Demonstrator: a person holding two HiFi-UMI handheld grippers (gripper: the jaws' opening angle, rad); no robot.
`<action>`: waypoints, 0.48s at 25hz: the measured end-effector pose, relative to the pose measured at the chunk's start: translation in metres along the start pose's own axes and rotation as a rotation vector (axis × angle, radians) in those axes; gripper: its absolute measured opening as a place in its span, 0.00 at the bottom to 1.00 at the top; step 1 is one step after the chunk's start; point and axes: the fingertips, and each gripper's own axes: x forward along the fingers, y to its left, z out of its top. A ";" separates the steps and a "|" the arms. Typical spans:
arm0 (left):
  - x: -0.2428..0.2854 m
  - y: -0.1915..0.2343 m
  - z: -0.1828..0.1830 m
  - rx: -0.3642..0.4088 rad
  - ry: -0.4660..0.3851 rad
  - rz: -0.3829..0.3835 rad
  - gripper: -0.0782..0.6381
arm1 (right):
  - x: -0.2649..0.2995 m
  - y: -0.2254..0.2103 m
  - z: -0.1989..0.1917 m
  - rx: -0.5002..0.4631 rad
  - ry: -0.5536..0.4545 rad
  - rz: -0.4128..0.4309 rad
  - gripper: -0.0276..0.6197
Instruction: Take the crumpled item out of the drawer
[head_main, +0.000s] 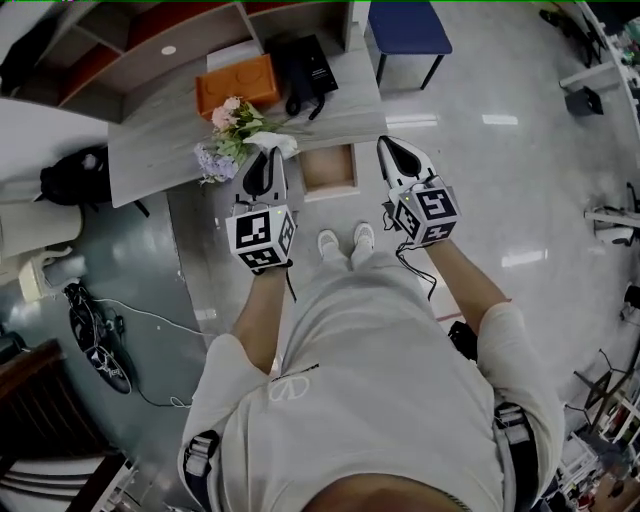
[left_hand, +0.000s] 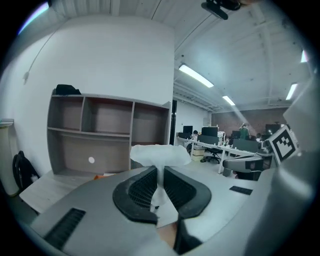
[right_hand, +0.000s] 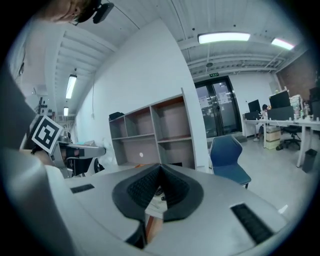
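Note:
A crumpled white item (left_hand: 159, 154) sticks up from between the jaws of my left gripper (left_hand: 160, 172), which is shut on it. In the head view the same white item (head_main: 276, 144) shows at the tip of the left gripper (head_main: 266, 160), held in the air above the desk's front edge. The wooden drawer (head_main: 328, 168) stands pulled open below the desk, between the two grippers. My right gripper (head_main: 396, 150) hangs to the right of the drawer. Its jaws (right_hand: 160, 170) are shut with nothing between them.
On the grey desk (head_main: 160, 150) lie an orange box (head_main: 237, 83), a black phone (head_main: 305, 68) and a bunch of flowers (head_main: 228, 138). An open shelf unit (head_main: 130, 50) stands behind. A blue chair (head_main: 408, 28) is at the back right. The person's feet (head_main: 345, 243) stand before the drawer.

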 end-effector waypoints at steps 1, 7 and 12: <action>-0.002 0.000 0.010 0.006 -0.025 0.003 0.17 | -0.004 -0.005 0.010 -0.004 -0.018 -0.007 0.05; -0.024 -0.003 0.060 0.026 -0.134 0.026 0.17 | -0.037 -0.027 0.057 0.009 -0.099 -0.045 0.05; -0.039 -0.004 0.102 0.041 -0.232 0.022 0.17 | -0.055 -0.038 0.096 -0.008 -0.155 -0.064 0.05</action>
